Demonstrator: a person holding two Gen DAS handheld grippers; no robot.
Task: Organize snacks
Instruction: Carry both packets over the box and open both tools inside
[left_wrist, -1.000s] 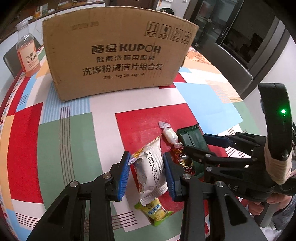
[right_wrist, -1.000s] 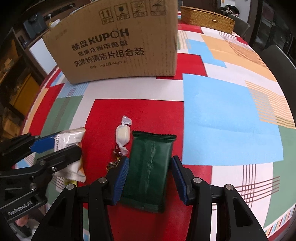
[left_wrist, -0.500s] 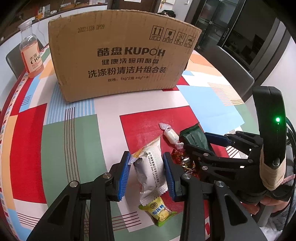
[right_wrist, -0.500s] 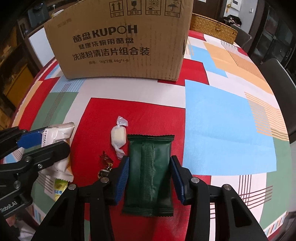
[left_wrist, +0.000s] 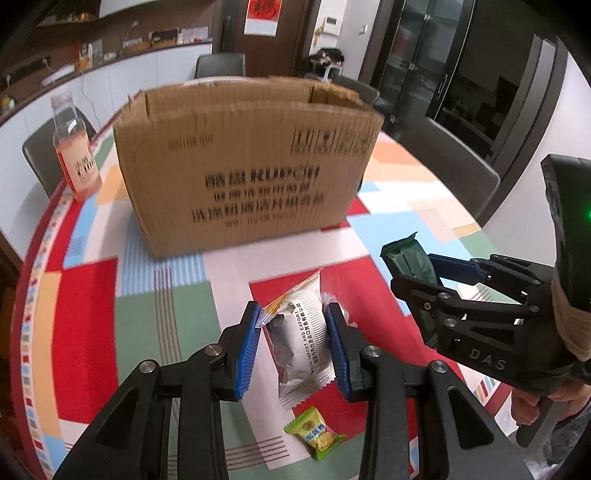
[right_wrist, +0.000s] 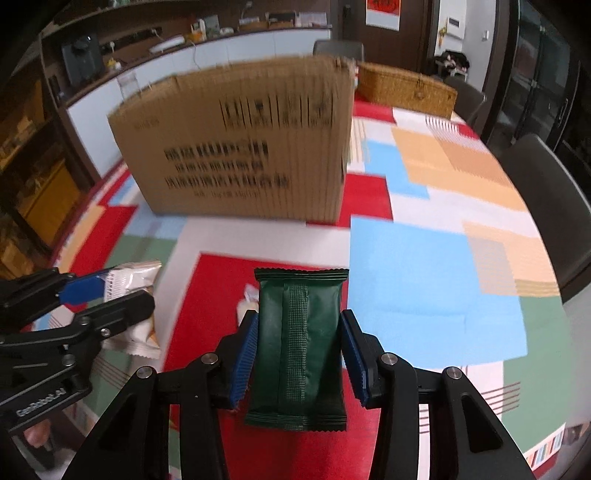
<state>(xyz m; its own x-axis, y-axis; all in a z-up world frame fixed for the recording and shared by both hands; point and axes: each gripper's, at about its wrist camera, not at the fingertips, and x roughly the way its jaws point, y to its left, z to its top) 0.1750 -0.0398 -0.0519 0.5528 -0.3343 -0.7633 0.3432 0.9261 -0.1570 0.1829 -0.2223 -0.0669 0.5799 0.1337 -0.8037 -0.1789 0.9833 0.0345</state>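
Observation:
My left gripper (left_wrist: 291, 339) is shut on a silver-white snack packet (left_wrist: 301, 332) and holds it above the table. My right gripper (right_wrist: 297, 347) is shut on a dark green snack packet (right_wrist: 297, 347), also lifted; this packet shows in the left wrist view (left_wrist: 410, 262) too. The brown cardboard box (left_wrist: 243, 166) stands open-topped ahead of both grippers. A small green-yellow candy (left_wrist: 316, 432) lies on the table under my left gripper. A white wrapped candy (right_wrist: 247, 301) lies partly hidden behind the green packet.
A bottle of orange drink (left_wrist: 75, 155) stands left of the box. A wicker basket (right_wrist: 404, 88) sits behind the box on the right. The table has a colourful patchwork cloth (right_wrist: 424, 266). Dark chairs (left_wrist: 447, 162) ring the table.
Both grippers have risen off the table with their packets and tilted up towards the box. The green-yellow candy and white candy stay on the cloth.

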